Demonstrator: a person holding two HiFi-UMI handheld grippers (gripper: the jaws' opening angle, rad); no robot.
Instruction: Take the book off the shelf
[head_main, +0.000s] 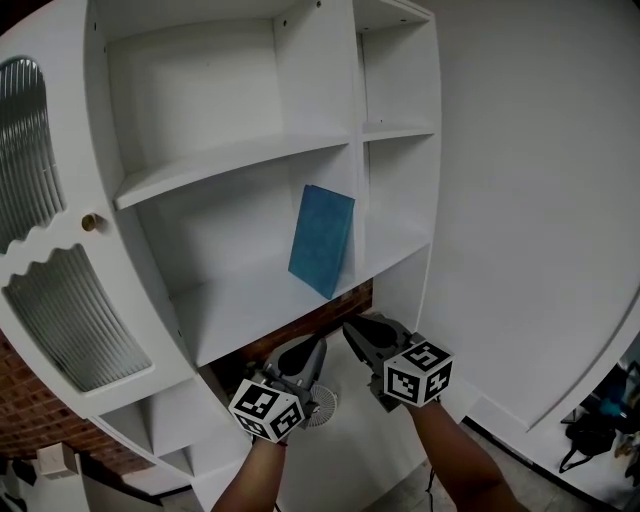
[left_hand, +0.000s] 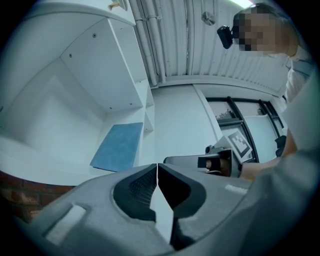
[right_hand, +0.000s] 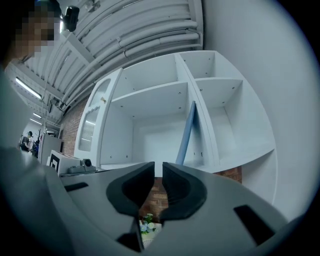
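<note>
Our left tool hangs below the shelf, its jaws pressed together on nothing. The blue book stands on that shelf, tilted against the upright divider, untouched. Our right tool sits just beside the left one, jaws a narrow slit apart and empty. We judge the task hardly started: reaching, gripping and lifting the book out all remain.
</note>
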